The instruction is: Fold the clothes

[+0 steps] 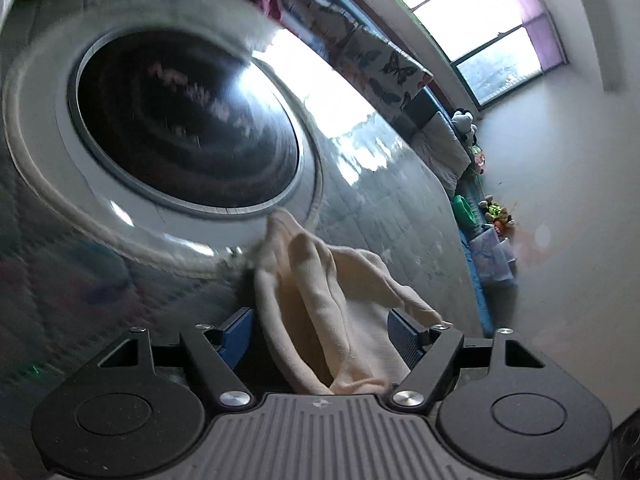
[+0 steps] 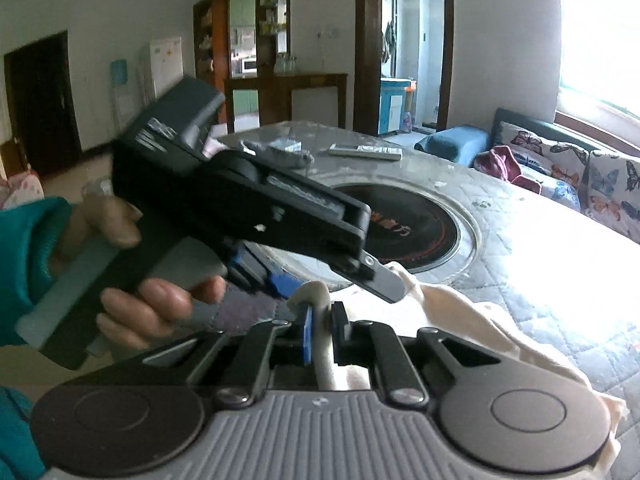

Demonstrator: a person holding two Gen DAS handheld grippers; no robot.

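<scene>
A quilted table point(image 2: 532, 240) with a round dark cooktop point(image 2: 416, 232) set into it fills a living room. A cream garment point(image 1: 320, 292) lies bunched on the table beside the cooktop. The right gripper point(image 2: 322, 328) is pinched tight on a fold of it. The left gripper point(image 1: 320, 336) stands wide apart, cloth lying loose between its fingers.

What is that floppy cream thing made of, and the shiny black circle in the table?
The cream cloth looks like soft knit or fleece: matte, fuzzy, folding limply. The black circle looks like smooth glass or glazed ceramic, since it mirrors window light; I can't say which.
</scene>
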